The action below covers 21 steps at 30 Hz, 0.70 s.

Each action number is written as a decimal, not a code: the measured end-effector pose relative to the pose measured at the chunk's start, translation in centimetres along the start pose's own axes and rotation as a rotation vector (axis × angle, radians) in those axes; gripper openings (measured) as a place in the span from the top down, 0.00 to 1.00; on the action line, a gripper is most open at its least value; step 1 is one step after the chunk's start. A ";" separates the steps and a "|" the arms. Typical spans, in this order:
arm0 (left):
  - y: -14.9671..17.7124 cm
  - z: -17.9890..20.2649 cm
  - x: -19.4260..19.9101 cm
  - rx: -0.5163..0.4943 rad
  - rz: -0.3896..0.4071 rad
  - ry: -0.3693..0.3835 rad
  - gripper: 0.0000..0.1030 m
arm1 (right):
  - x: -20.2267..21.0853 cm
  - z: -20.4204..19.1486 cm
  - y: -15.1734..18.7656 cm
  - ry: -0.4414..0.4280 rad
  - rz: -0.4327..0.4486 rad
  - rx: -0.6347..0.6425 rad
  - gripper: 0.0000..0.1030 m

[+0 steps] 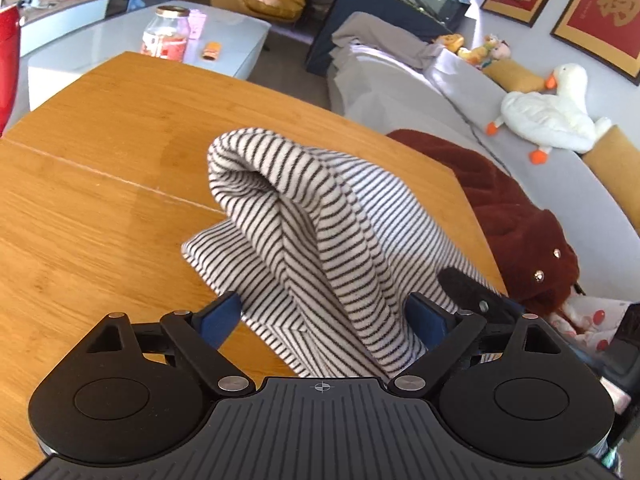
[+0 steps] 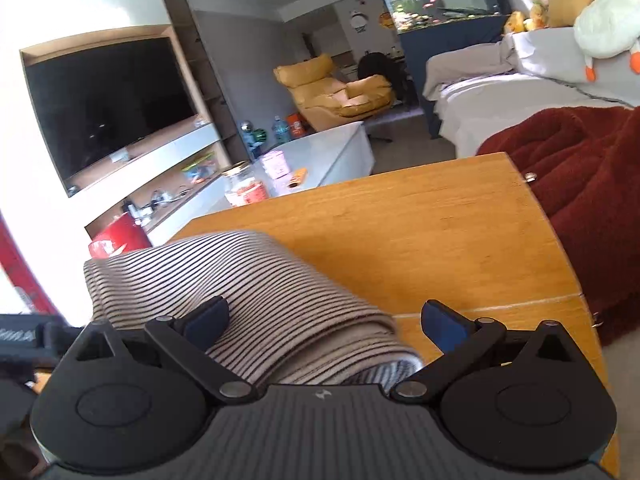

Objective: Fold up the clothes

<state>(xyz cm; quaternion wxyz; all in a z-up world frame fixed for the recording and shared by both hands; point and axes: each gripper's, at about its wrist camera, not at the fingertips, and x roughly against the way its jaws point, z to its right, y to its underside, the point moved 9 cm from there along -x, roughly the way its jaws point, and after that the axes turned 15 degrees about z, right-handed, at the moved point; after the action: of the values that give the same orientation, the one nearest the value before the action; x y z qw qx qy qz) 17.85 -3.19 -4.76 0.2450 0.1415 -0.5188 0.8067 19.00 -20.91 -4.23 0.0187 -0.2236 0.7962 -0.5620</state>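
A white cloth with thin dark stripes (image 1: 280, 184) lies on the wooden table (image 1: 100, 200), one part raised in a thick rolled fold. That fold runs down between the wide jaws of my left gripper (image 1: 323, 304), which is open; the fold lies against the right blue pad (image 1: 424, 320) and stays off the left one. In the right wrist view the same cloth (image 2: 224, 272) passes under the left finger of my right gripper (image 2: 325, 308), also open. Bare table (image 2: 440, 220) shows between the cloth and its right pad (image 2: 440, 326).
A dark red fleece (image 1: 500, 200) hangs over the table's right edge onto a grey sofa (image 1: 400, 92) with a white goose plush (image 1: 548, 112). Beyond the table's far edge stands a white low table with a glass jar (image 1: 166, 38). A red object (image 1: 8, 60) sits far left.
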 end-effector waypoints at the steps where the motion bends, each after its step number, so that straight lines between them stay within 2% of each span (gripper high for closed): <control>1: 0.1 -0.4 0.1 0.019 0.000 -0.005 0.08 | 0.2 -0.6 0.3 -0.011 -0.007 0.016 0.00; 5: 0.3 -1.0 0.4 0.042 0.013 -0.016 0.07 | 0.6 -1.9 1.0 -0.041 -0.025 0.045 0.00; 13: 0.6 -1.0 -0.1 0.061 0.022 0.014 0.06 | 0.9 1.3 0.5 -0.059 0.009 -0.209 0.00; 21: 0.5 -0.8 -0.3 0.054 0.027 0.016 0.04 | 0.7 3.1 1.1 -0.013 0.015 -0.312 0.00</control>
<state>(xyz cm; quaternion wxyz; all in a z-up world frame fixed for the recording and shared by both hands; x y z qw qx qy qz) 17.87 -2.71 -5.64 0.2344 0.1347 -0.4966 0.8248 18.84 -23.60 -6.17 -0.0072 -0.2216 0.8753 -0.4297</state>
